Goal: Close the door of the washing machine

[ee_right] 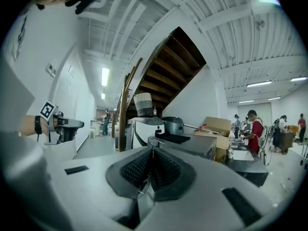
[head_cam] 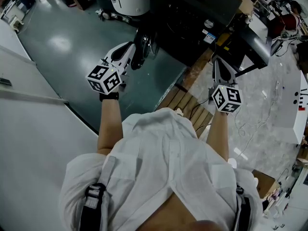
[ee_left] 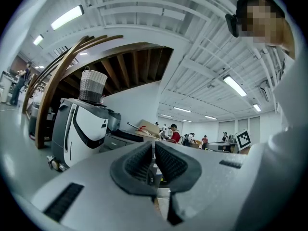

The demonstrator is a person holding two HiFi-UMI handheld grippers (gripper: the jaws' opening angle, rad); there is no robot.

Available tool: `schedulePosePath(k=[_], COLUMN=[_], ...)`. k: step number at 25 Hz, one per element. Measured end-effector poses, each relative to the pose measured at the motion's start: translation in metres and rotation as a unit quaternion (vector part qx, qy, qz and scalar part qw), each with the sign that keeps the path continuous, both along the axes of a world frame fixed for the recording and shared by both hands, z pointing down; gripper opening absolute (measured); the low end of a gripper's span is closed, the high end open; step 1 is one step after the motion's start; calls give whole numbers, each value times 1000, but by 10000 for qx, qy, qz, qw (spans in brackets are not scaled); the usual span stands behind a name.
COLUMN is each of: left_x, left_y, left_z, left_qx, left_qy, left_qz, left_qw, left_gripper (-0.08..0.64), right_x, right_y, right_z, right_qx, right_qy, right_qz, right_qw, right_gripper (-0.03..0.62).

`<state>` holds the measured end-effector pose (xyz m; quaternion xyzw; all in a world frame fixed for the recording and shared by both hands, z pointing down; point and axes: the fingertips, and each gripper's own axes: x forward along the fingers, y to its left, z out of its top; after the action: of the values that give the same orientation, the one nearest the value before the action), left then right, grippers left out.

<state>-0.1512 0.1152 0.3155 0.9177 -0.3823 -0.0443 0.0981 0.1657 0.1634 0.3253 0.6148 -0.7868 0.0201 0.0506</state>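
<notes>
While both hands hold their tools out in front of the body, we judge that the task is only at its approach, because neither tool touches anything. The left gripper (head_cam: 136, 61) has its jaws pressed together with nothing between the pads. The right gripper (head_cam: 217, 60) is pressed together and empty as well. The washing machine (head_cam: 190, 16), which we take to be the dark box ahead, stands just beyond the two tools. A wooden pallet (head_cam: 185, 102) shows near its front. We cannot make out the door clearly, so we cannot say how far it stands open.

In our judgement, the next move calls for finding the free edge of the door. One closed tool should then come against it and push steadily until it latches; no pinching seems needed.

Only the head view shows both tools together and the machine from above. The gripper views give the side instead. The left gripper view shows a white appliance (ee_left: 79, 129) with a woven basket (ee_left: 93, 85) on top, and people (ee_left: 173, 133) far behind. The right gripper view shows the underside of a staircase (ee_right: 168, 66), and the other tool at its left edge.
</notes>
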Motion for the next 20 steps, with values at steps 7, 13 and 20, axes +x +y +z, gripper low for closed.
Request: schedulePosePath(k=[7, 13, 20], left_x=[-4, -5, -4], left_y=[-2, -5, -9], left_z=[1, 3, 9], left_qx=[-42, -85, -143], left_qy=[14, 27, 13], left_qz=[-14, -42, 16], left_qw=[10000, 10000, 9999], left_gripper=[26, 26, 26], right_x=[-3, -5, -9], right_y=[-3, -6, -11], right_z=[1, 2, 7], right_qx=[-62, -108, -137], right_qy=[58, 77, 70], right_qz=[5, -33, -63], right_qw=[10000, 9999, 9999], right_gripper=[31, 31, 30])
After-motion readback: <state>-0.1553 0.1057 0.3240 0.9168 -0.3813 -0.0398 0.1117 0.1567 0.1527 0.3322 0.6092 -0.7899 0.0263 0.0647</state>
